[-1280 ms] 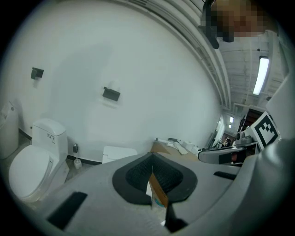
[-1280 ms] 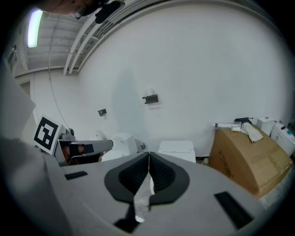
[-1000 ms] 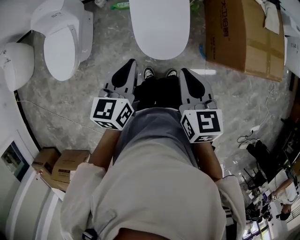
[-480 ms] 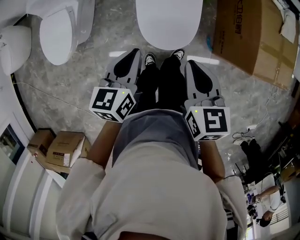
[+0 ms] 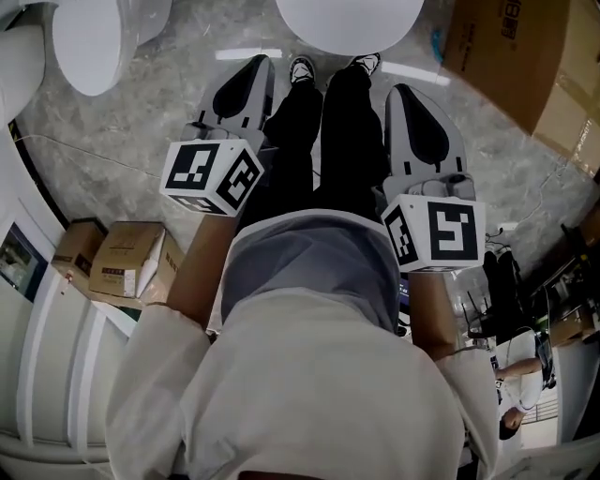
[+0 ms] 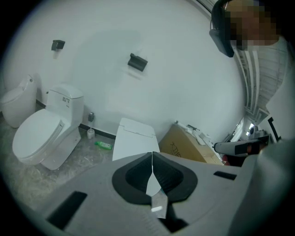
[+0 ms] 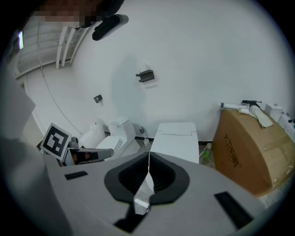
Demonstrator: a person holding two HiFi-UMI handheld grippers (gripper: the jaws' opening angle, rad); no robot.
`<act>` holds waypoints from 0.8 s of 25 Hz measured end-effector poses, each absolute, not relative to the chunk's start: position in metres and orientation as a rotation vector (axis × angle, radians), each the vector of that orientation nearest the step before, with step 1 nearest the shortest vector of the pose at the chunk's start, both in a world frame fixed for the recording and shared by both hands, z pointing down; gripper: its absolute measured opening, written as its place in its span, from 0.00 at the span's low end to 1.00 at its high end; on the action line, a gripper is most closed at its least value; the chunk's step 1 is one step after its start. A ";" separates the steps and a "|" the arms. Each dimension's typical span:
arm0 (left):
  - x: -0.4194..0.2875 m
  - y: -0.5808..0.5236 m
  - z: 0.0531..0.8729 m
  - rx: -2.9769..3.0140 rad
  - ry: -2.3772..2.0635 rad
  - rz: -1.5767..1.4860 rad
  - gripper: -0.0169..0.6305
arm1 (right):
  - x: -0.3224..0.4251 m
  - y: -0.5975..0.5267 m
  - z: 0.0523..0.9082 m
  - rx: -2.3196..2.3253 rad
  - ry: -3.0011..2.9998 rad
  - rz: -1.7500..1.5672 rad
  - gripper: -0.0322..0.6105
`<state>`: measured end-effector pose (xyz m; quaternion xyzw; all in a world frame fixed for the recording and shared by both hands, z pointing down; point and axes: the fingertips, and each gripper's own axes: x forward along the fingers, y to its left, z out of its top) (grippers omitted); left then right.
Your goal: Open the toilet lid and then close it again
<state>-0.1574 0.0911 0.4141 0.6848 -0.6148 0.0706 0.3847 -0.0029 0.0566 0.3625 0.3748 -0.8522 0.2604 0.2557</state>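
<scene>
The white toilet with its lid [image 5: 347, 21] down stands just ahead of the person's shoes, cut off by the top edge of the head view. It appears whole in the left gripper view as toilet [image 6: 133, 138] and in the right gripper view as toilet [image 7: 175, 137], lid flat and closed. My left gripper [image 5: 260, 60] hangs beside the person's left leg, jaws shut on nothing, short of the toilet. My right gripper [image 5: 399, 88] hangs by the other leg, also shut and empty. Both sets of jaws meet at their tips: left gripper [image 6: 152, 154], right gripper [image 7: 148, 156].
A second white toilet [image 6: 41, 133] stands to the left, with a urinal-like fixture [image 6: 16, 103] beyond it. A large cardboard box [image 7: 251, 147] sits to the right of the toilet. Small cartons [image 5: 127, 258] lie on the floor at left. A green bottle [image 6: 103, 145] and a brush [image 6: 91, 131] stand by the wall.
Both grippers have sunk lower beside the person's legs. In the head view the toilet and the cardboard box have slid toward the top edge. Both jaws stayed shut.
</scene>
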 end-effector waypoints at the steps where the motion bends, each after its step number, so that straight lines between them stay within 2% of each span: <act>1: -0.156 0.090 0.424 1.730 -1.565 0.184 0.04 | 0.000 0.054 0.370 1.017 -2.308 0.715 0.07; 11: -0.141 0.083 0.507 1.644 -1.561 0.192 0.04 | 0.019 0.041 0.430 1.028 -2.244 0.803 0.07; 20: -0.144 0.080 0.578 1.513 -1.573 0.113 0.04 | 0.008 0.038 0.473 0.950 -2.235 0.821 0.07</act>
